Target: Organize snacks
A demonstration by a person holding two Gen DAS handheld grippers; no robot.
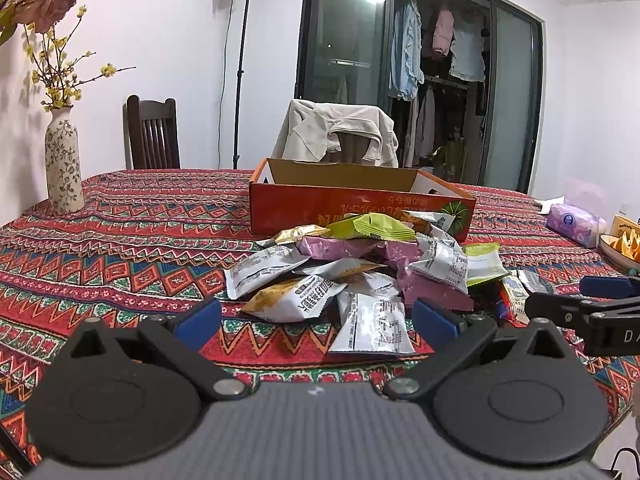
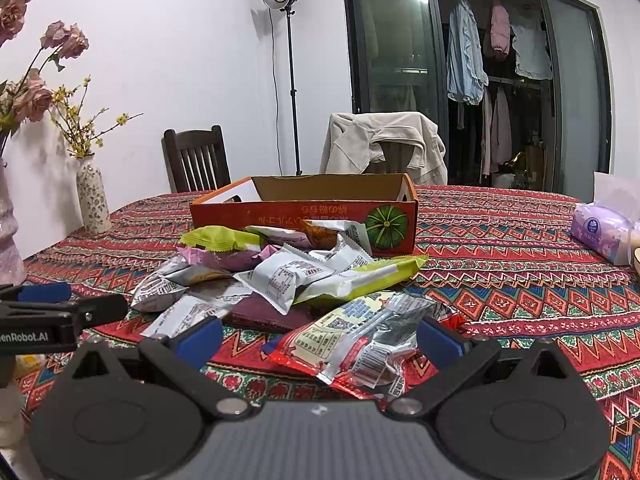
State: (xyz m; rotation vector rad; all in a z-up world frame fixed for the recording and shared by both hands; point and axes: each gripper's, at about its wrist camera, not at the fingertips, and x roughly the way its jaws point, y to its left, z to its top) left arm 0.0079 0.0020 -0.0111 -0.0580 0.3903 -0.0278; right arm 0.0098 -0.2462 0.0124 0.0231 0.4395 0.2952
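Note:
A pile of snack packets (image 1: pixel 360 264) lies on the patterned tablecloth in front of an open orange cardboard box (image 1: pixel 360 204). The pile (image 2: pixel 280 272) and the box (image 2: pixel 304 212) also show in the right wrist view. My left gripper (image 1: pixel 316 320) is open and empty, its blue pads either side of a white packet (image 1: pixel 372 324) at the pile's near edge. My right gripper (image 2: pixel 320 340) is open, with a red-and-clear packet (image 2: pixel 360 340) lying on the table between its fingers. Each gripper shows at the edge of the other's view.
A patterned vase with flowers (image 1: pixel 63 164) stands at the table's far left. A purple tissue pack (image 1: pixel 572 224) and a dish of yellow snacks (image 1: pixel 624 244) sit at the right. Two chairs stand behind the table, one draped with a beige jacket (image 1: pixel 340 132).

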